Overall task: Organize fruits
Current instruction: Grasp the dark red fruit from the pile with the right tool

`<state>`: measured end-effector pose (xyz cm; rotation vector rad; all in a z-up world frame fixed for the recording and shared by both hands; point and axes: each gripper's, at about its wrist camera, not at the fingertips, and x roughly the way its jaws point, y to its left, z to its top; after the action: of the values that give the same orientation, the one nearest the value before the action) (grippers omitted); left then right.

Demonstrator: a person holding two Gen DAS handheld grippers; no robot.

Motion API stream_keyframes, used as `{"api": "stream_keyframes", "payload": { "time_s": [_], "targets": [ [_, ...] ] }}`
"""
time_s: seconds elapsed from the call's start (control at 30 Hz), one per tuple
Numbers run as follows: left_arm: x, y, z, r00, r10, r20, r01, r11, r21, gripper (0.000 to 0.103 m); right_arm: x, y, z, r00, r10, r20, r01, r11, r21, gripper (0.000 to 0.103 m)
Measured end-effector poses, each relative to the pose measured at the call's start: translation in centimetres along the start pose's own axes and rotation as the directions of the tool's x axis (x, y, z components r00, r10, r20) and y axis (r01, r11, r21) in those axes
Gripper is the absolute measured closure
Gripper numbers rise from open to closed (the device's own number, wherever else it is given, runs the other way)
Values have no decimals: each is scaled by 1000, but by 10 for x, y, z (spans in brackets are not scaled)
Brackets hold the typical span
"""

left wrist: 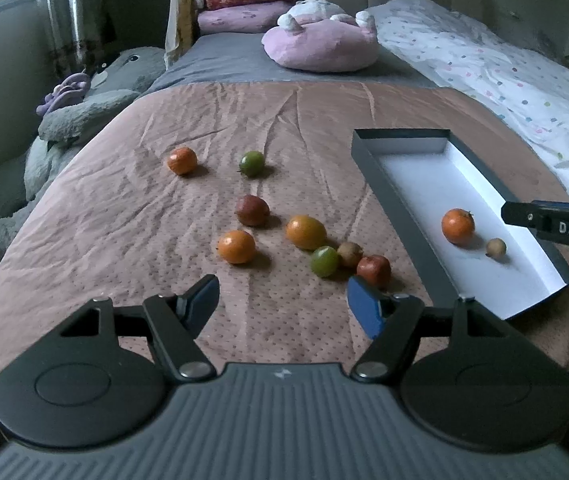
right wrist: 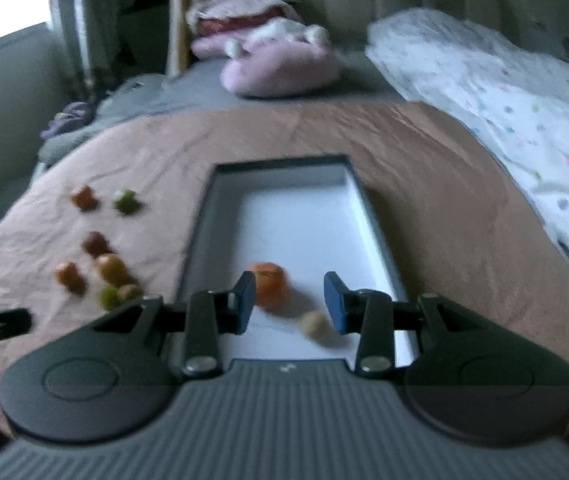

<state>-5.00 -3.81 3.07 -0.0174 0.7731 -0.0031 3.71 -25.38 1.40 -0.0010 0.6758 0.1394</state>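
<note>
A dark box with a white inside lies on the pink bedspread at the right; it holds an orange fruit and a small tan fruit. Several loose fruits lie left of it: orange ones, green ones, dark red ones. My left gripper is open and empty, just short of them. My right gripper is open and empty over the box's near end, above the orange fruit and tan fruit. The right wrist view is blurred.
A pink plush toy and stacked pillows sit at the head of the bed. A white dotted quilt lies along the right. A grey plush lies off the left edge of the bed.
</note>
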Motion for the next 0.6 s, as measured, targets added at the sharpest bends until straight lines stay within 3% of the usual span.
{"api": "stream_keyframes", "payload": {
  "time_s": [0.2, 0.37, 0.6],
  "targets": [
    [2, 6, -2, 1000, 5, 3, -5, 1000, -15, 27, -9, 35, 1, 993, 118, 9, -117, 991, -72, 63],
    [3, 18, -3, 1000, 14, 3, -14, 999, -37, 27, -4, 62, -5, 981, 192, -33, -195, 972, -135, 64],
    [5, 32, -8, 1000, 27, -4, -27, 998, -59, 27, 16, 80, -7, 974, 205, -94, -219, 961, -167, 64]
  ]
}}
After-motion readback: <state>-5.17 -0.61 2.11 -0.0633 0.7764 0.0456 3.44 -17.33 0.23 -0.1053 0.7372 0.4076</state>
